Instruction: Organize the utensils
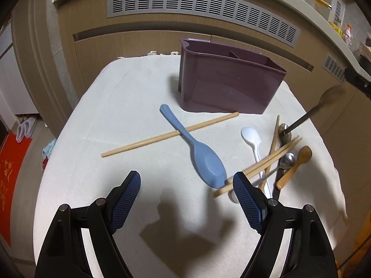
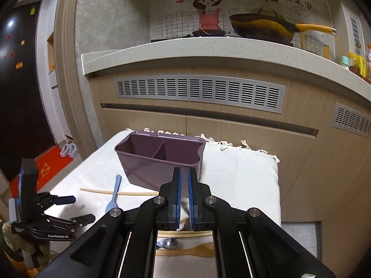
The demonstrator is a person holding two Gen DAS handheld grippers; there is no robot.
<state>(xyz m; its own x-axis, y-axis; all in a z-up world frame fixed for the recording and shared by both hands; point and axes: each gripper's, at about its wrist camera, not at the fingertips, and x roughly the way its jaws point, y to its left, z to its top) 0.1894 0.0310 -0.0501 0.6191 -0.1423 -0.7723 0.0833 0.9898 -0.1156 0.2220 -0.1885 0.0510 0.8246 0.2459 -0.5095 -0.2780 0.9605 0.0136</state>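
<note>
Two compartments of the purple caddy (image 2: 160, 159) both look empty.

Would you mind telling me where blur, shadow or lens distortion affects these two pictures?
Left wrist view: the dark utensil at the right edge is smeared by motion blur; the left claw casts a sharp shadow on the white cloth. Right wrist view: fisheye bends the counter edge into an arc; corners are vignetted black.

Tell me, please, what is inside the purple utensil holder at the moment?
The purple utensil holder shows one divider and no utensils in the parts visible. The compartment floors are hidden by its front wall.
</note>
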